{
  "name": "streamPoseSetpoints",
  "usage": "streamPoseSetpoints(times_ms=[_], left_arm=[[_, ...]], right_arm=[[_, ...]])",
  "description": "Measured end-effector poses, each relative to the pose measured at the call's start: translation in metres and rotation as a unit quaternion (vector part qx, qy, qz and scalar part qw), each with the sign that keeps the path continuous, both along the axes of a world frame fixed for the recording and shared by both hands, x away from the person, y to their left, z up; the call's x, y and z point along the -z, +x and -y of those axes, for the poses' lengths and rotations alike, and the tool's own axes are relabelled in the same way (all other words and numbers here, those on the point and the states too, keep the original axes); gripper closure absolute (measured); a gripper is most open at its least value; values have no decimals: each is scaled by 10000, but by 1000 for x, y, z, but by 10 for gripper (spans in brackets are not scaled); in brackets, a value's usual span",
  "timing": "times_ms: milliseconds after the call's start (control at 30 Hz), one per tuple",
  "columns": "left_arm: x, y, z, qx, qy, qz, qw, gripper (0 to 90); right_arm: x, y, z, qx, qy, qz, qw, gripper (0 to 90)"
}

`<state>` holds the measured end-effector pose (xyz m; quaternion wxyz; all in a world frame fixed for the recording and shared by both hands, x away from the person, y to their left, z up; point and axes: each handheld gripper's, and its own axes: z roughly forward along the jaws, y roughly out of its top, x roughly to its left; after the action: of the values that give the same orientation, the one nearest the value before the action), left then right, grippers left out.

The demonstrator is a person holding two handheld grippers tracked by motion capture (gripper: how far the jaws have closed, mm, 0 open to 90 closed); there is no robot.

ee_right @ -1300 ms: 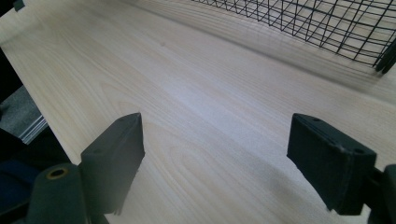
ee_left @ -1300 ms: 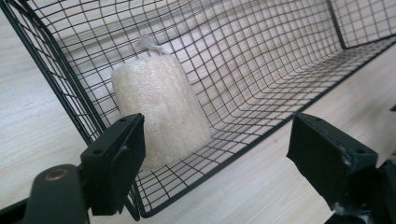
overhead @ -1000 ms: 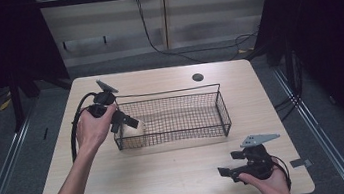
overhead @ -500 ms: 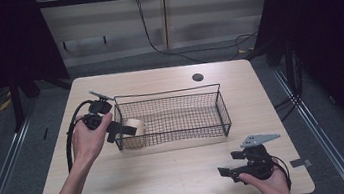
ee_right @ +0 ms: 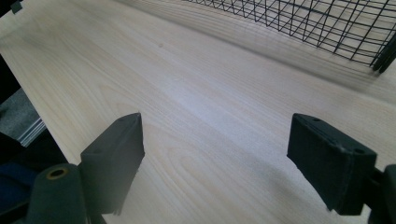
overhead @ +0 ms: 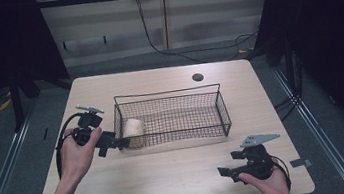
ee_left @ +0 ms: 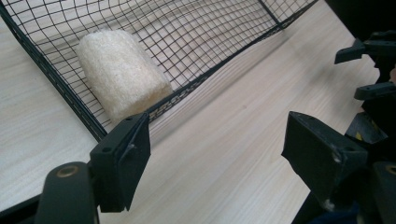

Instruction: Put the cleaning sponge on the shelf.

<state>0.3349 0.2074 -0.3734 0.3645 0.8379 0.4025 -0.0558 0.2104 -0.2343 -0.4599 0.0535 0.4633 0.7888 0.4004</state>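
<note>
A pale fuzzy roll (overhead: 133,130) lies inside the wire basket (overhead: 213,102) at its left end, on the desk (overhead: 170,178). The left gripper (overhead: 121,144) is just outside that end; its jaws have just been closing but stand apart, holding nothing. The right gripper (overhead: 224,172) rests near the desk's front edge, wide open and empty

The left hand-held gripper (overhead: 121,143) has withdrawn from the basket (overhead: 223,115), leaving the sponge (overhead: 133,131) inside.

wooden table (overhead: 170,178), round grommet hole (overhead: 197,77), black cables (overhead: 151,34) behind
</note>
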Motion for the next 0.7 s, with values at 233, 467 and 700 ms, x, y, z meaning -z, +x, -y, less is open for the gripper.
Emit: streamPoseSetpoints(times_ms=[233,467,700], left_arm=[[6,-21,-19,-189,-170,164,9995,231],[14,-38,-32,-279,-354,262,9986,227],[32,-50,-42,-291,-411,138,9986,212]], right_arm=[[0,0,0,20,-6,13,10000,185],[0,0,1,22,7,21,10000,184],[0,0,0,26,-20,28,10000,185]])
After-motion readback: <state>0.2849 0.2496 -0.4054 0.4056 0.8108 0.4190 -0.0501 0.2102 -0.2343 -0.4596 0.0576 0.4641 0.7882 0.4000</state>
